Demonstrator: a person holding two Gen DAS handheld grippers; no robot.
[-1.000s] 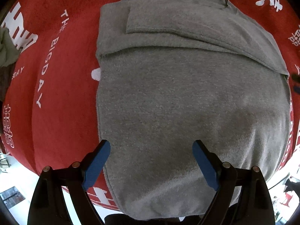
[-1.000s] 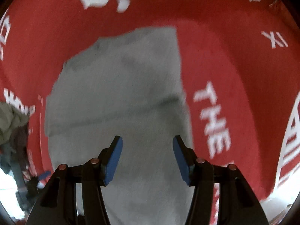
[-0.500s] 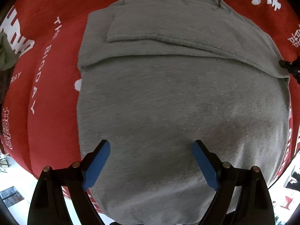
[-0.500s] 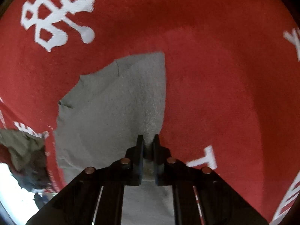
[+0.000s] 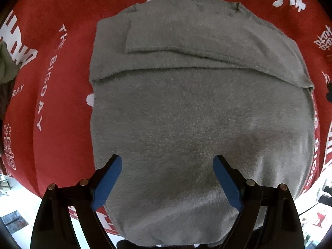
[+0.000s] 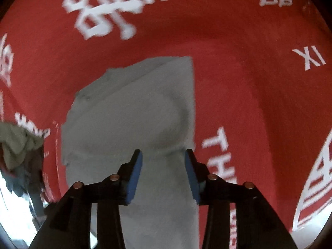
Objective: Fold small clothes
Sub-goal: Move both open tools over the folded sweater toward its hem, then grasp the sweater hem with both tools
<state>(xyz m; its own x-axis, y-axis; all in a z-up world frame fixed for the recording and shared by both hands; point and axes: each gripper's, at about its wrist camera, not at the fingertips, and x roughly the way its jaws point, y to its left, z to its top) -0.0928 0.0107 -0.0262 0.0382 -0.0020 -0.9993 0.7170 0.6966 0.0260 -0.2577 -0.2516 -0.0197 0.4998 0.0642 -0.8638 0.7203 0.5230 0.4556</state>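
Grey knit, soft and a little fuzzy — a small sweater lies flat on the red cloth with the white lettering, its neckline at the far end from the left gripper. Both sleeves look folded across the chest, one layered over the other, so my guess is the sleeve stage is done and the body fold comes next.

That left gripper hangs over the sweater's hem end with its blue pads spread wide, nothing between them but air. The right gripper sits over the sweater's right edge; its jaws have just been opening after a pinch, and now stand partly apart with the cloth below them, not gripped.

For the next move I'd say both tools need to drop to the hem corners, pinch through every layer, and carry the hem toward the neckline without dragging the sleeves loose.

No basket or bin shows anywhere — only a crumpled pale garment well off the sweater's left side, on the cloth's edge.
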